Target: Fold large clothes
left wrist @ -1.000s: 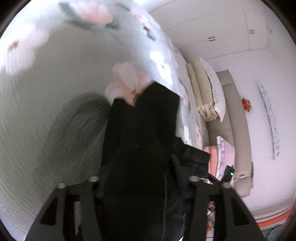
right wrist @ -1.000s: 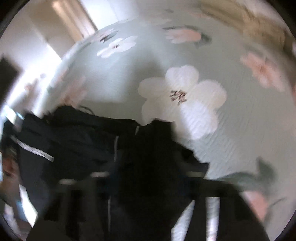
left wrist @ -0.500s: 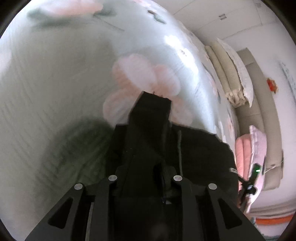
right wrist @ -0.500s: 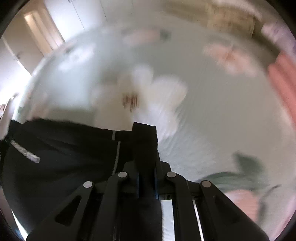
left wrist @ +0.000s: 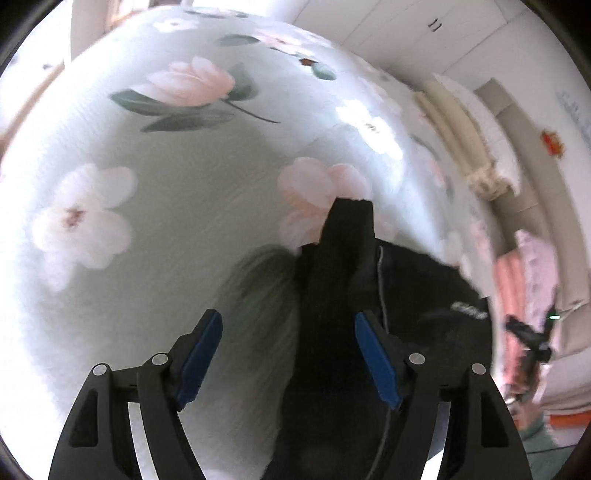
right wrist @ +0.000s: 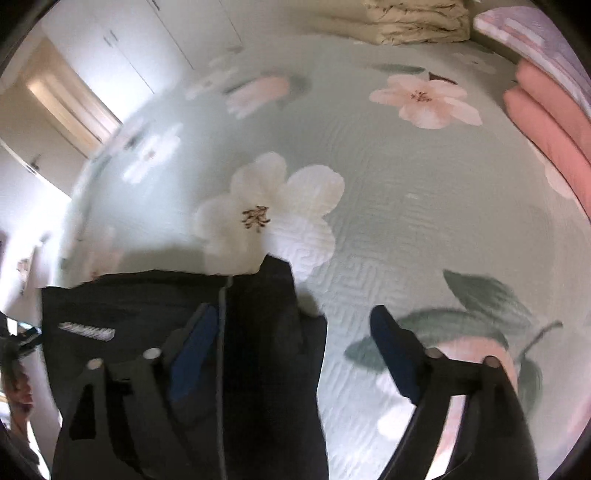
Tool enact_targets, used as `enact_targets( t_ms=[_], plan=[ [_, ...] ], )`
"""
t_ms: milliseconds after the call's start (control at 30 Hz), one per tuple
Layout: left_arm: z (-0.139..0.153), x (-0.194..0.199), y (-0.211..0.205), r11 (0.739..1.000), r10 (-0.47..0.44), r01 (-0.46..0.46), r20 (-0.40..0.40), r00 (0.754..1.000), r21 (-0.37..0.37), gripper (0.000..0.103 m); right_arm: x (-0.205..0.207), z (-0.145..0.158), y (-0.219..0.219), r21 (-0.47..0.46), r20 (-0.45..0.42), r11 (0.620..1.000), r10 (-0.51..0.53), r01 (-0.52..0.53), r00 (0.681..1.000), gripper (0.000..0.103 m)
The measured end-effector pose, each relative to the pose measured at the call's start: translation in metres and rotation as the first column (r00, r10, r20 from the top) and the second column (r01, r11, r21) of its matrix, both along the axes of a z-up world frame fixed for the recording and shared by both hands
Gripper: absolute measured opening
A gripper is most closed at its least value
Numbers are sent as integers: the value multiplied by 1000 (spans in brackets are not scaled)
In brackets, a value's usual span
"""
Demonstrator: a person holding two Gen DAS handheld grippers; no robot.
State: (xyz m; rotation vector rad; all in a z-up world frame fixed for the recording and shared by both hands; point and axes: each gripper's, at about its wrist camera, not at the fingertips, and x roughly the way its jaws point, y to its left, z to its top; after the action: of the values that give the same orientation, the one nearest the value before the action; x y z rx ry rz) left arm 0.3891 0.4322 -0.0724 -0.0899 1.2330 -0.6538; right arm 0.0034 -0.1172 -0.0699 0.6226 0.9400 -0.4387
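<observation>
Clothing first: one large black garment lies on a bed, on a pale green bedspread printed with pink and white flowers. In the left wrist view it spreads from the middle toward the near right; a narrow black strip, perhaps a strap or folded corner, juts toward the far side over a pink flower. In the right wrist view the same garment fills the near left, with a thin pale seam line and a small white logo.

Two grippers are in view, one per camera. The left gripper has just been opening; its blue pads stand apart, with dark cloth lying between them but not pinched. The right gripper has likewise just been opening, its jaws wide apart; cloth sits by the left pad, and the right pad hangs over bare bedspread.

Risk, as a judgement: with both grips let go, the protruding strip could spring back or slide, undoing the fold, and a pad lifting away might snag the fabric and drag it askew.

Farther off: one stack of cream bedding at the far edge, one stack of pink folded bedding at the right, and white wardrobe doors beyond the bed.
</observation>
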Motion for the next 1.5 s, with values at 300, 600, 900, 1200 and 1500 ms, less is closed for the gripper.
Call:
enact_targets(
  t_ms=[300, 600, 900, 1200, 1500],
  plan=[
    [-54, -33, 3, 973, -171, 115, -290, 942, -200, 76, -37, -8, 58, 56, -71, 981, 189, -185, 979, 89],
    [-123, -25, -3, 955, -154, 14, -454, 878, -298, 88, -47, -75, 56, 134, -152, 972, 214, -194, 965, 103],
    [-135, -15, -9, 913, -221, 11, -473, 853, -407, 88, -44, -121, 3, 494, 135, 832, 212, -252, 968, 103],
    [-142, -19, -20, 856, -298, 21, -460, 836, -517, 88, -27, -134, 12, 577, 315, 675, 335, -459, 888, 103],
    [-123, -37, -39, 863, -252, 27, -383, 889, -504, 48, 20, -120, 47, 504, 329, 691, 400, -518, 855, 69]
  ],
)
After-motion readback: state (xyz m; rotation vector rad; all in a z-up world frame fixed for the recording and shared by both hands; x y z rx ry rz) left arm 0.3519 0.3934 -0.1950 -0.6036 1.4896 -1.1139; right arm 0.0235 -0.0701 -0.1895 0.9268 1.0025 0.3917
